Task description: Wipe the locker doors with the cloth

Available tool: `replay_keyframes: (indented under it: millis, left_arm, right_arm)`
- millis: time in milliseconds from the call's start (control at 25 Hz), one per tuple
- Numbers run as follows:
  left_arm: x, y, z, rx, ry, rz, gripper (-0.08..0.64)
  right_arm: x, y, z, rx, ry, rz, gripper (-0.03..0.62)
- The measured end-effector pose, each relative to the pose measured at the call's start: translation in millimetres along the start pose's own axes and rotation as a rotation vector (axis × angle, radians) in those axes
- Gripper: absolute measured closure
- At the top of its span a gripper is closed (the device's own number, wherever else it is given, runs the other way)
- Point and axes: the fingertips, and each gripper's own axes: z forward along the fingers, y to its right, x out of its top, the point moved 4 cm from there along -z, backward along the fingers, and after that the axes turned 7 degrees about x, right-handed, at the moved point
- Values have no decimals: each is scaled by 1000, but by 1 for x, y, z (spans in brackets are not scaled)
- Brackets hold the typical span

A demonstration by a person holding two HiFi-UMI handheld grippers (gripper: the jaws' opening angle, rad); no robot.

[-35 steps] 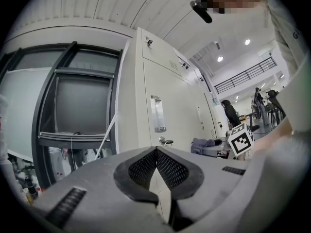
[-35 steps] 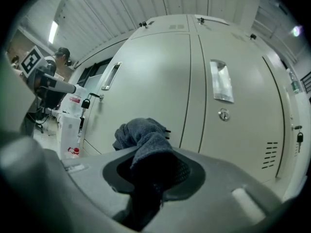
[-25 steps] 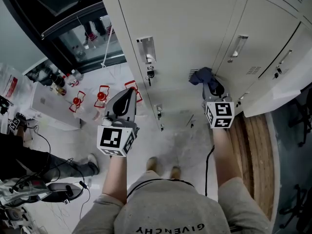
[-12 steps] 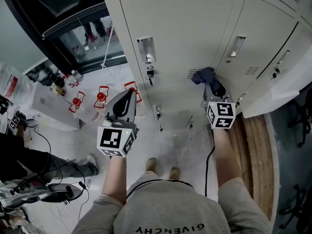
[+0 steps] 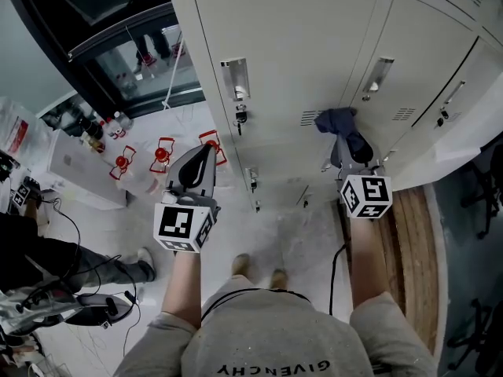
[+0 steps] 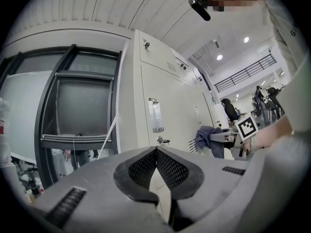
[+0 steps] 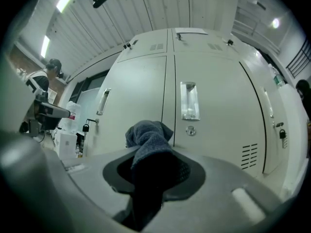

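Cloth (image 5: 336, 120), dark blue, is clamped in the right claw (image 5: 344, 134), bunched at the seam between two locker doors (image 5: 299, 53). Left claw (image 6: 156, 158) is closed, empty, held apart to the left.

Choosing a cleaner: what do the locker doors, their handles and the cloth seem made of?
Locker doors: probably painted sheet metal, smooth matte off-white, with punched vent slots.
Handles: likely polished metal; the recessed plate glints.
Cloth: soft dark blue-grey fabric with a fuzzy surface, perhaps microfibre.
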Motion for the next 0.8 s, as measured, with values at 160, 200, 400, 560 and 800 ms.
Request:
replay_keyframes:
  millis: [160,200,400,560,800]
  left_arm:
    - [3,-1,-2,5,9,-8,561]
    - [3,-1,-2,6,11,-9,561]
    - [3,-1,-6,11,19,-12,561]
    - [4,-4,-13,26,31,-21,561]
    - [-3,1,-25,46,34,-63,561]
  right_arm:
    - [16,-4,-10,19,32,17,497]
    - [19,-5,-12,23,37,26,497]
    - [26,-12,-27,50,38,79,497]
    - [26,-20,-41,81,19,103,500]
    - [26,-37,-55,102,4,103,500]
